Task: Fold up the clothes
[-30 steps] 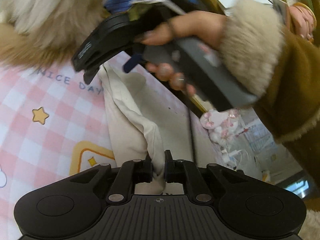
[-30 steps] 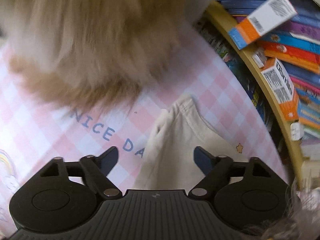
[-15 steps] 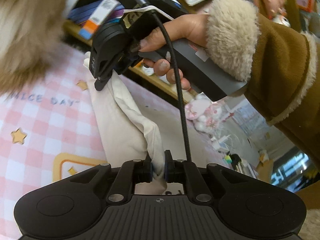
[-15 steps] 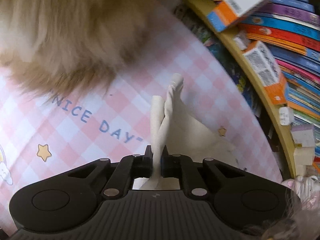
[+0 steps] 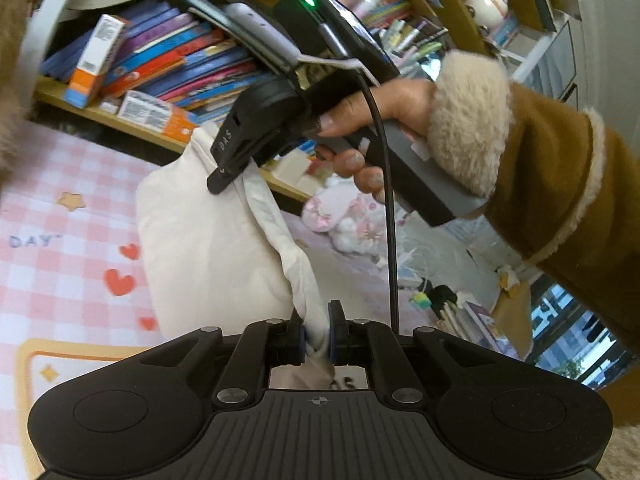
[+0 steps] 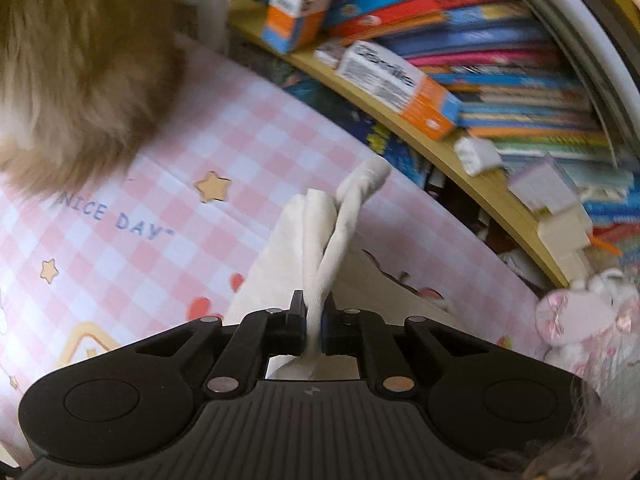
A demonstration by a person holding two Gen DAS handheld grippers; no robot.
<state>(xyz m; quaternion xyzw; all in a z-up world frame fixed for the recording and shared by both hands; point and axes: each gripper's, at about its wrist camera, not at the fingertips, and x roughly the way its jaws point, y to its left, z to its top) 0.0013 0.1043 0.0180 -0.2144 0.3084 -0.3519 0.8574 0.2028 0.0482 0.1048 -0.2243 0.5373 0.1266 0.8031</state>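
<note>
One cream-white cotton garment [image 5: 208, 236] hangs stretched between two grippers above a pink-and-white checked mat [image 5: 60, 184] printed with stars, hearts and the words "NICE DAY". Its cloth is plain and soft, gathered into a twisted rope-like edge along the top, with a broad smooth panel sagging below it toward the mat. The left gripper [image 5: 316, 330] has its jaws clenched on one bunched end of that edge, the fabric squeezed thin between the blue pads. The right gripper [image 6: 314, 320] likewise has its jaws clamped on the other end, where two rolled folds [image 6: 340, 216] of the cloth rise away from the pads; in the left wrist view it [image 5: 230, 170] bites the top of the garment, held by one bare hand [image 5: 372, 116] in a brown coat sleeve with a fluffy beige cuff [image 5: 468, 124]. Beyond the mat runs one curved wooden shelf [image 6: 440, 152] packed with many coloured books [image 6: 500, 64] and three orange-and-white boxes [image 6: 400, 88]. One pink-and-white plush toy [image 6: 580, 320] lies beside the mat.
</note>
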